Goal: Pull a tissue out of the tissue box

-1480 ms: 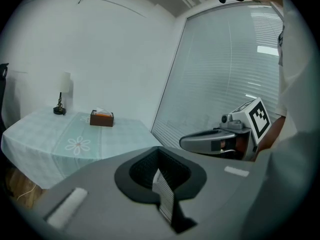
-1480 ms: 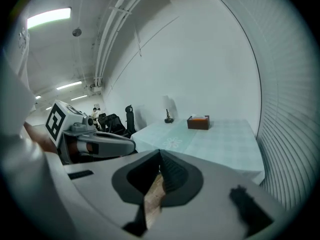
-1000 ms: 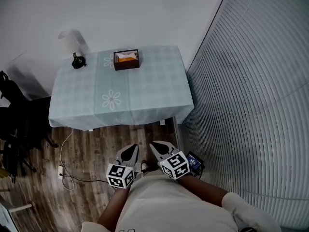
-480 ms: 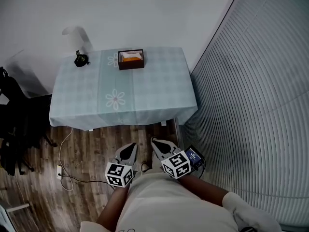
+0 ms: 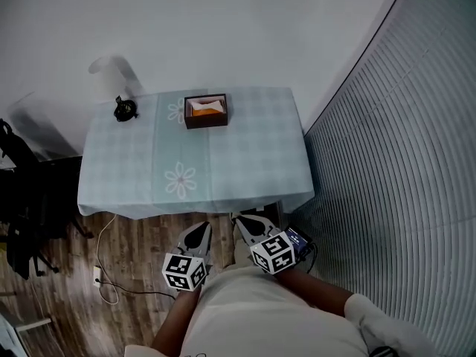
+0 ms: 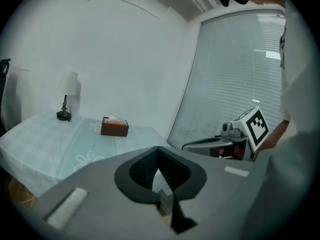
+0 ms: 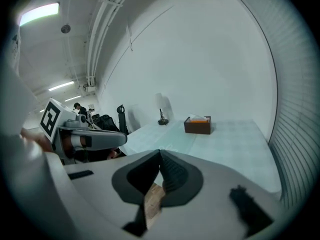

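Tissue (image 5: 207,105), thin, soft and easily torn, is being offered as a pale tuft at the top of the brown tissue box (image 5: 206,119), which is sitting at the far side of the table (image 5: 253,162), near the wall (image 5: 223,28); that tuft is judged the place to be pinched. The left gripper (image 5: 196,233) and the right gripper (image 5: 249,222) are being held close to the body, short of the table, tilted slightly down, jaws clenched on nothing.
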The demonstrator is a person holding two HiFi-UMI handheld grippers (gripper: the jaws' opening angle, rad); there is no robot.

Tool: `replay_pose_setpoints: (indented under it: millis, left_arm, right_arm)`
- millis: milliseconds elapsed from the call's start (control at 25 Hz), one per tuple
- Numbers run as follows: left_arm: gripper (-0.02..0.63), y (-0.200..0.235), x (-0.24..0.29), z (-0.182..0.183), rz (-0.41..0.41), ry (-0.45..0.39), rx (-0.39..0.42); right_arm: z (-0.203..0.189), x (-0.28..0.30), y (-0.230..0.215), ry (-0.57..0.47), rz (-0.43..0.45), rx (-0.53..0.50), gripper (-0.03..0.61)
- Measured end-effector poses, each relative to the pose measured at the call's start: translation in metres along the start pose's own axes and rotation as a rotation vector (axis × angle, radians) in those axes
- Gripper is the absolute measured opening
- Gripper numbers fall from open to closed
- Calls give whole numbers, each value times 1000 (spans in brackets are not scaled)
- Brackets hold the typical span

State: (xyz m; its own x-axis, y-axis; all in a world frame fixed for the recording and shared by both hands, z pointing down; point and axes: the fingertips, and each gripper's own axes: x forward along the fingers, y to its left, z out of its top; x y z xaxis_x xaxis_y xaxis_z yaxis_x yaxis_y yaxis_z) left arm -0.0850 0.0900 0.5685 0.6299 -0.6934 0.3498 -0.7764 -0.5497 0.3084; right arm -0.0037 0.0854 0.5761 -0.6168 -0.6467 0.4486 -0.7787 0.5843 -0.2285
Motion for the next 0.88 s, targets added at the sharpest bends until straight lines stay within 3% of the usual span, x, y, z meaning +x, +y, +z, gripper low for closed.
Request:
replay_pose_setpoints:
  millis: [400,600,880]
  left_arm:
    - [6,55,121,99,88,-3,12]
    - [6,70,151,110,92,26,-10]
    - [7,87,162,123,56,30,-10]
  right_arm:
    - [99,88,-96,21,125,-56,12]
    - [121,117,-127,29,146,-47,12]
    - [119,130,-124,55,120,-6,12]
